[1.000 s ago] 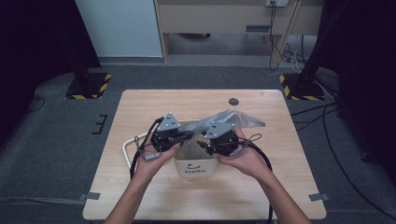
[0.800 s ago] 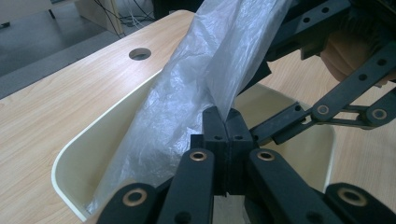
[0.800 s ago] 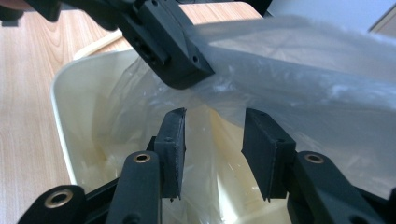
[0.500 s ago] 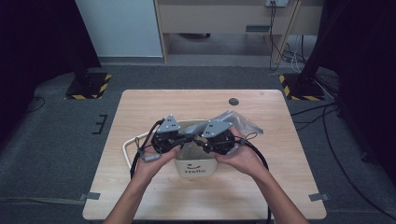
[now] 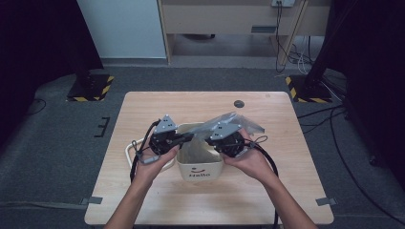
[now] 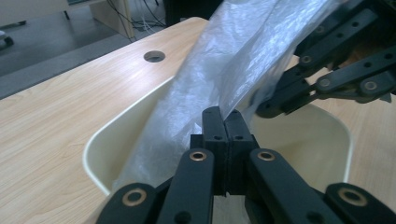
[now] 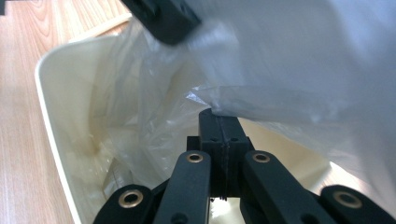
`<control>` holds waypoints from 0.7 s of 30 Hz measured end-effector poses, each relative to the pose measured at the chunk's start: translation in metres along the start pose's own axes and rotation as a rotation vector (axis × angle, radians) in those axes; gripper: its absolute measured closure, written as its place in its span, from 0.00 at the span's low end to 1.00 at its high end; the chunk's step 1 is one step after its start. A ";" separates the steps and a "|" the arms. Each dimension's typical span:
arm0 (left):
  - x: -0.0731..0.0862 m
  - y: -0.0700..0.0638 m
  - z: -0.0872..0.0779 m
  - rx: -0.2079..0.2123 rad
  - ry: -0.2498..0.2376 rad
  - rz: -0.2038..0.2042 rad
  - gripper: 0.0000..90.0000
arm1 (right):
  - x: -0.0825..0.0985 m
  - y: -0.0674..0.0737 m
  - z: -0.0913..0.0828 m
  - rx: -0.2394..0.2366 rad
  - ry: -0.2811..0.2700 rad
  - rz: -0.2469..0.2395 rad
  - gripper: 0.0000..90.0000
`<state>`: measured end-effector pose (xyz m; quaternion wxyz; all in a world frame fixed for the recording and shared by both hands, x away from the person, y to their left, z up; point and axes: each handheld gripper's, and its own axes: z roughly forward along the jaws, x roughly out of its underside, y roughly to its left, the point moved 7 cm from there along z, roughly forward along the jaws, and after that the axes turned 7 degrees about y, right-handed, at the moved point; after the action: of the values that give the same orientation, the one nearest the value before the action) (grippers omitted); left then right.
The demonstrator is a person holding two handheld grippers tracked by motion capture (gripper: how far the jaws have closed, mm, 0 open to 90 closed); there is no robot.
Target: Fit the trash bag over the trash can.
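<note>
The clear plastic bag hangs partly inside the cream bin at the middle of the wooden desk, its upper part spread above the bin's rim toward the far right. The left gripper is clamped on an edge of the bag over the bin's opening, jaws pressed together with the film pinched between them. The right gripper has just been closing and now pinches another fold of the same bag over the bin, near the left gripper and facing it.
</note>
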<state>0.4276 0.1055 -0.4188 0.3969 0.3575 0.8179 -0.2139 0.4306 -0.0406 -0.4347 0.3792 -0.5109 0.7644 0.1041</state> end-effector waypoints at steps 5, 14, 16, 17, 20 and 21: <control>0.001 0.010 -0.003 -0.029 -0.009 -0.034 1.00 | 0.010 -0.006 -0.006 0.012 0.009 0.021 1.00; 0.008 0.025 -0.004 -0.070 0.004 -0.070 0.99 | 0.022 -0.015 -0.015 0.032 0.011 0.053 1.00; 0.010 0.026 -0.004 -0.072 0.005 -0.074 0.99 | 0.025 -0.017 -0.016 0.035 0.009 0.061 1.00; 0.011 0.026 -0.004 -0.075 0.007 -0.072 0.99 | 0.025 -0.018 -0.016 0.034 0.008 0.065 1.00; 0.013 0.028 -0.005 -0.083 0.006 -0.074 0.99 | 0.028 -0.021 -0.017 0.038 0.010 0.077 1.00; 0.014 0.028 -0.006 -0.083 0.007 -0.075 0.99 | 0.029 -0.021 -0.017 0.040 0.008 0.077 1.00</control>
<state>0.4402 0.1333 -0.4282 0.4005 0.3106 0.8401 -0.1932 0.4355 -0.0795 -0.4379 0.3821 -0.4736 0.7870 0.1012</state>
